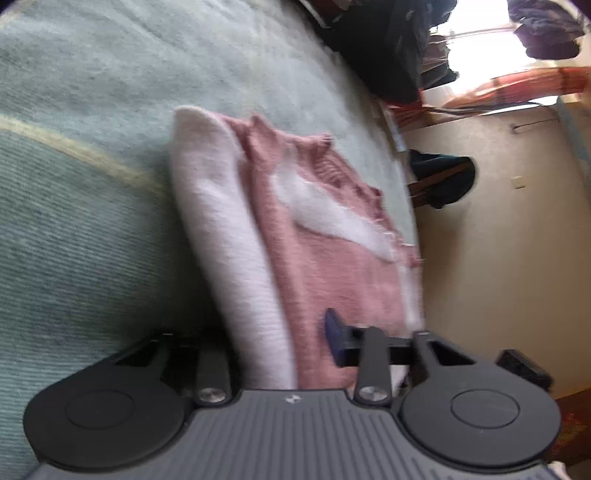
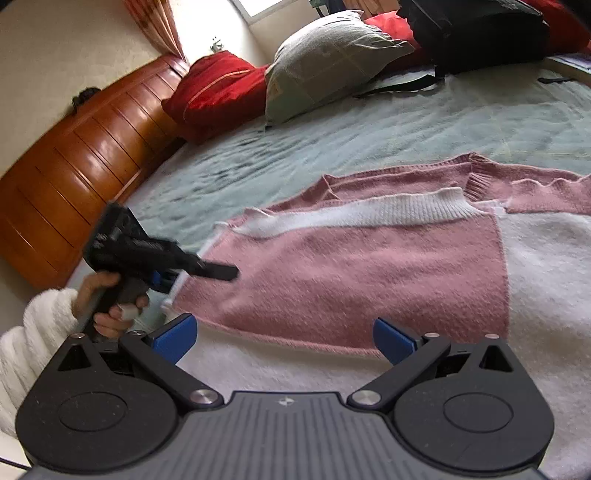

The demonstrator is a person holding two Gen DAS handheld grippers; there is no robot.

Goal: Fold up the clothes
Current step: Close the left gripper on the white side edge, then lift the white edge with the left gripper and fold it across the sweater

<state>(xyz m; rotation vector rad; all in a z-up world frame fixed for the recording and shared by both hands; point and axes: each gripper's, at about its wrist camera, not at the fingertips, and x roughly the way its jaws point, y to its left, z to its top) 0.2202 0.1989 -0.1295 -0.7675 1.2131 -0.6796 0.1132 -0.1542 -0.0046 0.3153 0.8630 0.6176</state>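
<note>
1. Sweater (image 2: 351, 280), pink and white knit, lies spread on the bed (image 2: 406, 125) over a pale green cover; white ribbed band runs across it, and a fluffy white area fills the side nearest the right tool.
2. Left tool (image 2: 184, 275) sits at the sweater's left edge, fingers narrowed around the hem. In the left wrist view, folded pink and white fabric runs up between its fingers (image 1: 334, 339); one blue pad presses the pink knit, the other finger is hidden behind the white fold. Reads as gripping the sweater edge.
3. Left hand (image 2: 110, 302) wraps the tool's handle from below, white fuzzy sleeve (image 2: 33, 332) at the wrist; the tool points across the bed and slightly down.
4. Right tool (image 2: 284, 339) hovers low over the sweater's near edge, jaws wide, blue pads apart, nothing between them but the fabric lying beneath. It is angled downward.
5. Background: wooden headboard (image 2: 74, 162), red pillows (image 2: 218, 92), grey pillow (image 2: 332, 55), black bag (image 2: 476, 29) at the far side of the bed.
</note>
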